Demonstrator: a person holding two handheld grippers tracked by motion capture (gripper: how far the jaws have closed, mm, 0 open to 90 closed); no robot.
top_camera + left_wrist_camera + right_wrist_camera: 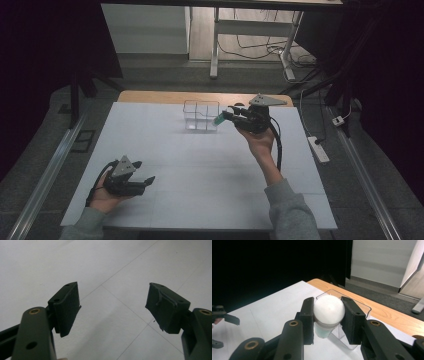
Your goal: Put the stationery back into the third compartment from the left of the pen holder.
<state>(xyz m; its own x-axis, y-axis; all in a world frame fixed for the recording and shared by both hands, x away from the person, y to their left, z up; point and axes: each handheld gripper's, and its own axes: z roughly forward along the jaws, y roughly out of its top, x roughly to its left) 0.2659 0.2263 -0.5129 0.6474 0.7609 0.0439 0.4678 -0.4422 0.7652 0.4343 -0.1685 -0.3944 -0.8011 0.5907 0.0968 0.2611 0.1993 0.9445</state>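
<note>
The right gripper, fingers clamped on a white-capped green tube, holds it just beside the clear divided box, apparently for loading; the left gripper, fingers apart, waits well away on the bench.

Bottle: lower body hidden between the right tool's pads; label too small to read from above. Clear box: inner dividers faint, compartment count uncertain. Left tool: body cut off by the bottom edge.

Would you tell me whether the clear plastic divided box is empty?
Apparently empty: the clear plastic divided box shows nothing inside in the high view.
</note>
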